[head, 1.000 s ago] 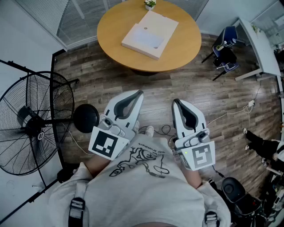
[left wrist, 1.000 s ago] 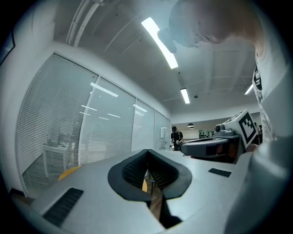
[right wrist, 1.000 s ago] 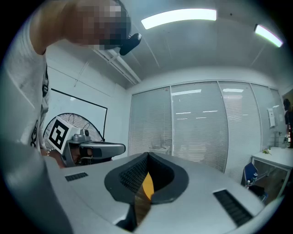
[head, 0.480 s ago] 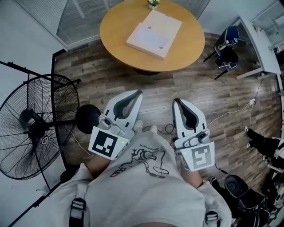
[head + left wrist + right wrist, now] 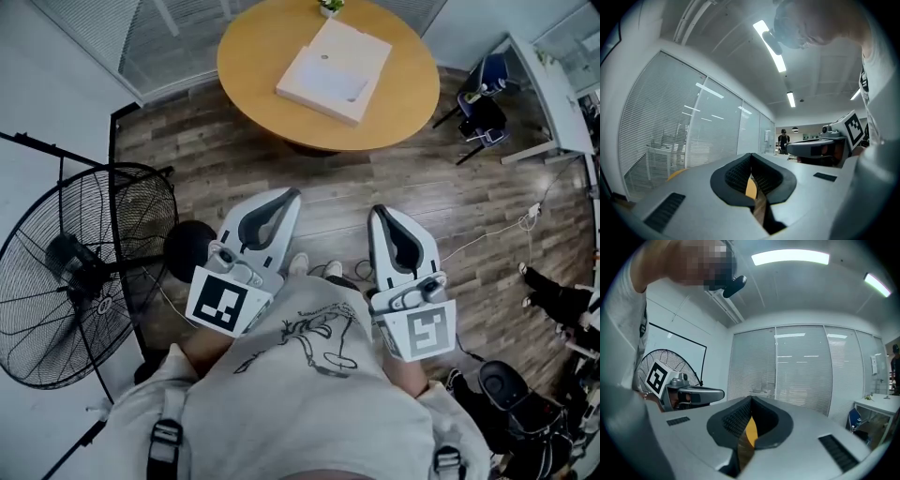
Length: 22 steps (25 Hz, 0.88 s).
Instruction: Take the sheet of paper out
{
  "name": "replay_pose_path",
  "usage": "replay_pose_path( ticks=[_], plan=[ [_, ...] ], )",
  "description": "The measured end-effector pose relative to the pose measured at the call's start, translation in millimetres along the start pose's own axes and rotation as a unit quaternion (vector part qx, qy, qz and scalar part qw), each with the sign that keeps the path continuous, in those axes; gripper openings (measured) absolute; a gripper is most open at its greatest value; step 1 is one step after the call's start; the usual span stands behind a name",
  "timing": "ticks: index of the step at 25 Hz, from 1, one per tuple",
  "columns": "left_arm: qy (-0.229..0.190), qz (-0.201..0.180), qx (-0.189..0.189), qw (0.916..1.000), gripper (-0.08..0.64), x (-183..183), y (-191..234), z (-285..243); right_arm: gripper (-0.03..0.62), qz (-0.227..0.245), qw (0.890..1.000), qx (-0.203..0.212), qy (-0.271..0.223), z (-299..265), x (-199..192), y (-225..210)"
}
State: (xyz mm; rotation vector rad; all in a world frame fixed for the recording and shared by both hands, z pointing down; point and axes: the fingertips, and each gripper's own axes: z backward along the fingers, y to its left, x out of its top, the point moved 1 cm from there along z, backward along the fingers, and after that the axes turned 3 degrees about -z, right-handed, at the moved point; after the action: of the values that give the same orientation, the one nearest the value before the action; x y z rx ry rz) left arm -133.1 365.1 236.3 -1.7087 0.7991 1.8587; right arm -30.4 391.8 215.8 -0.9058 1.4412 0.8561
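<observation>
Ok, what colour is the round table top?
The round table is a warm orange-tan wood colour; the head view shows it best.

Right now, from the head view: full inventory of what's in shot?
round table: 1, tan wood, top centre
flat box: 1, white, on the table
potted plant: 1, green, table's far edge
pedestal fan: 1, black, left by the wall
chair: 1, blue, upper right
desk: 1, white, far right
left hand-held gripper: 1, white and black, shut, empty, centre-left
right hand-held gripper: 1, white and black, shut, empty, centre-right
shirt: 1, white, printed, bottom
</observation>
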Motion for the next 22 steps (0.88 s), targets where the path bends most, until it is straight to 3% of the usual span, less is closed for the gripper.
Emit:
replay_pose_path(
  ticks=[22],
  plan=[
    [0.001, -0.002, 0.001, 1.0, 0.021, -1, 9, -24, 0.006, -0.003, 1.0, 0.008, 0.02, -21, -10, -16]
  ],
)
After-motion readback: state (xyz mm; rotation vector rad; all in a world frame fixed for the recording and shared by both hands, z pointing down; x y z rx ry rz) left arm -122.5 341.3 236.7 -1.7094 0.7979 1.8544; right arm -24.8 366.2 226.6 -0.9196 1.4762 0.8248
